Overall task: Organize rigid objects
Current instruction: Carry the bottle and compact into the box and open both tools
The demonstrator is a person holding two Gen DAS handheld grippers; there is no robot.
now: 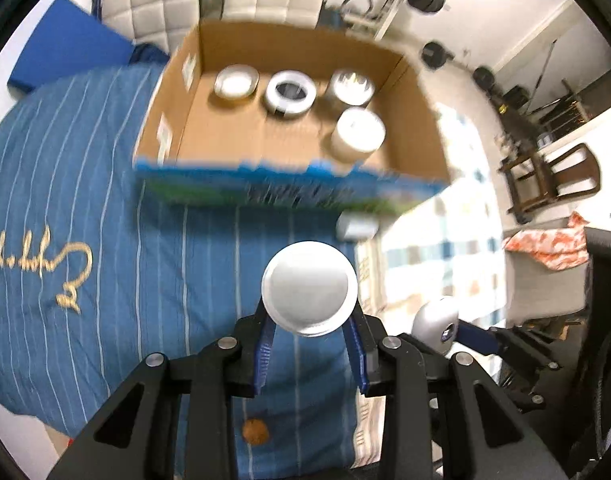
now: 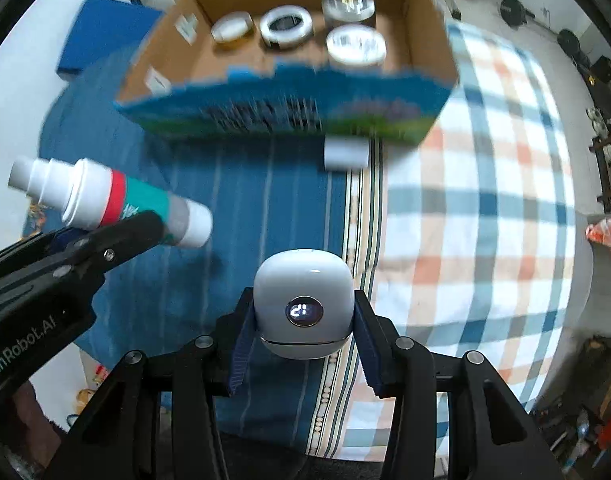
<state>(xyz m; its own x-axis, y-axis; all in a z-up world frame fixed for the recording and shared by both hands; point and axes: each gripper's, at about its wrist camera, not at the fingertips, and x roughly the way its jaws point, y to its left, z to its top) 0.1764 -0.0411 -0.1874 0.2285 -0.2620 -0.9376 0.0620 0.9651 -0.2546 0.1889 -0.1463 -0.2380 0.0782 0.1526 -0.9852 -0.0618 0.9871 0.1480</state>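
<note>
Here left gripper (image 1: 310, 354) level, jaws clamping bottle (image 2: 109, 200).

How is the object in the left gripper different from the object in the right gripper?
The bottle in the left gripper is long, tiered and cylindrical; the white device in the right gripper is short and rounded. The bottle carries red and teal bands; the device is plain white with a small dark lit display. Both are held above the bed, outside the cardboard box.
</note>
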